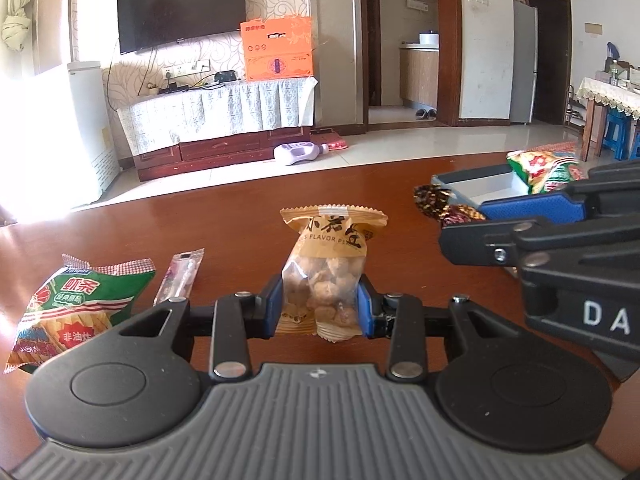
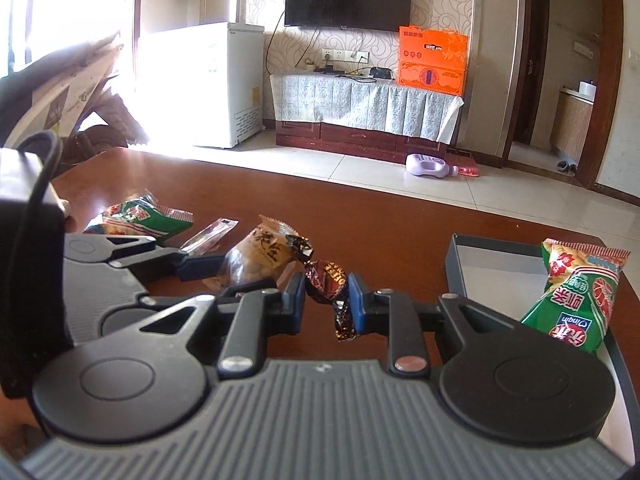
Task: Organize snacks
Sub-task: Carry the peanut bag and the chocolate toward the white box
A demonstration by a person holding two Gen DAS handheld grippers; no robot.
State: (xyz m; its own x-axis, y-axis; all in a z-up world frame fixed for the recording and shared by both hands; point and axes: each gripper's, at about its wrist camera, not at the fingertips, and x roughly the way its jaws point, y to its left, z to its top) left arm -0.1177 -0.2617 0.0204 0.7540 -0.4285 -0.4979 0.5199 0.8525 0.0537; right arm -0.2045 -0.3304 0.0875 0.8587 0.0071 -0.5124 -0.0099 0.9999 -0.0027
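Snacks lie all around me on the brown tabletop [image 1: 224, 216]. My left gripper [image 1: 320, 304] squeezes a peanut bag [image 1: 326, 268], held upright. My right gripper [image 2: 326, 300] pinches a dark wrapped candy [image 2: 326, 284], I think by its middle. Left of the bag lie a green chip bag [image 1: 76, 304] and a thin clear packet [image 1: 180, 276]. Another green bag [image 2: 580, 296] leans in the grey tray [image 2: 454, 264] on my right.

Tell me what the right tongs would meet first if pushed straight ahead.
The right tongs, shut on the brown candy, point past the peanut packet held by the left tongs. It lies slightly left, likely touched first; depth is unclear. Beyond is bare table.
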